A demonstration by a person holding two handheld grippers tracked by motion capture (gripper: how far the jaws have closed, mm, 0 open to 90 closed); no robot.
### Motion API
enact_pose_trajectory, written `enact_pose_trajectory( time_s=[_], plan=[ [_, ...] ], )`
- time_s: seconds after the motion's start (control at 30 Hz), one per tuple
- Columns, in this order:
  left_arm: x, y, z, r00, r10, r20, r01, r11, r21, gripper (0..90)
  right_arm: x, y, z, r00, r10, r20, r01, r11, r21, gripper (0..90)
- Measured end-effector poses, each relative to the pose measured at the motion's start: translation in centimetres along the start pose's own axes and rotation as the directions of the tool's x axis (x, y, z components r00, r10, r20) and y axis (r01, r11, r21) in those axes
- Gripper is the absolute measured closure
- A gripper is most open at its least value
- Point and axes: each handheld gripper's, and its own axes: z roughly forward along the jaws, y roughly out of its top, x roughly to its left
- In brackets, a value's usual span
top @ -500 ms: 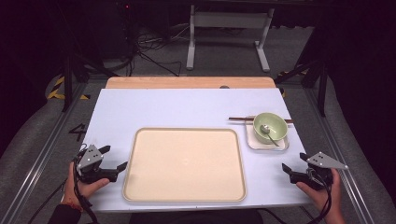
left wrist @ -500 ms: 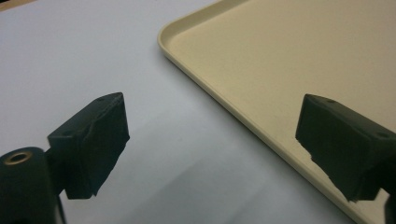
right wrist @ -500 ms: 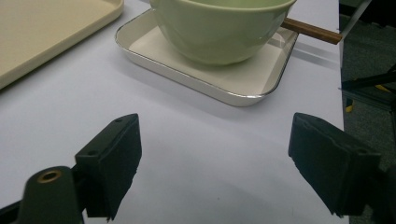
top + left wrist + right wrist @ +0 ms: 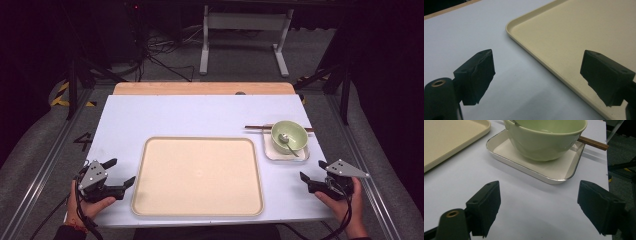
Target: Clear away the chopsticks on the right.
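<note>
You are holding your right gripper [image 4: 309, 181] with jaws spread, pinching nothing; the green bowl [image 4: 289, 135] is sitting at its eleven o'clock. Your left gripper [image 4: 119, 173] is gaping at the beige tray's [image 4: 150, 150] edge. No readable writing.

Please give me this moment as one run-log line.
left gripper: open, beside tray | right gripper: open, near plate | green bowl: on plate, holds spoon | chopsticks: behind bowl

Lab: aluminium-framed test table [image 4: 200, 117], floor cables [image 4: 160, 60]
</note>
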Motion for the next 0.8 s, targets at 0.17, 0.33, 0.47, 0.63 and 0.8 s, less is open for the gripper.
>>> enact_pose_trajectory(
  time_s=[0.17, 0.33, 0.47, 0.63, 0.8],
  plan=[
    [0.2, 0.2, 0.1, 1.0, -0.001, 0.0, 0.001, 0.9999, -0.012, 13.1, -1.3, 0.1, -0.5, 0.999, 0.041, 0.017, -0.041, 0.999, -0.028, 33.0],
    [0.0, -0.2, -0.1, 0.9998, 0.012, -0.013, -0.012, 0.9999, 0.007, 13.1, -2.8, 0.7, -1.0, 0.9963, 0.083, 0.025, -0.081, 0.994, -0.072, 49.8],
    [0.0, -0.2, -0.3, 0.9996, 0.006, -0.027, -0.006, 1.0, 0.006, 12.8, -3.5, 1.7, -0.5, 0.9956, 0.088, 0.033, -0.085, 0.994, -0.073, 57.5],
    [-0.1, -0.2, -0.3, 0.9995, 0.005, -0.032, -0.005, 0.9999, 0.01, 12.9, -4.7, 3.1, 0.3, 0.9941, 0.097, 0.048, -0.093, 0.993, -0.079, 63.3],
    [0.0, -0.3, -0.2, 0.9991, 0.016, -0.039, -0.015, 0.9997, 0.022, 12.8, -6.3, 4.7, 1.4, 0.9936, 0.105, 0.041, -0.102, 0.992, -0.073, 77.9]
  ],
)
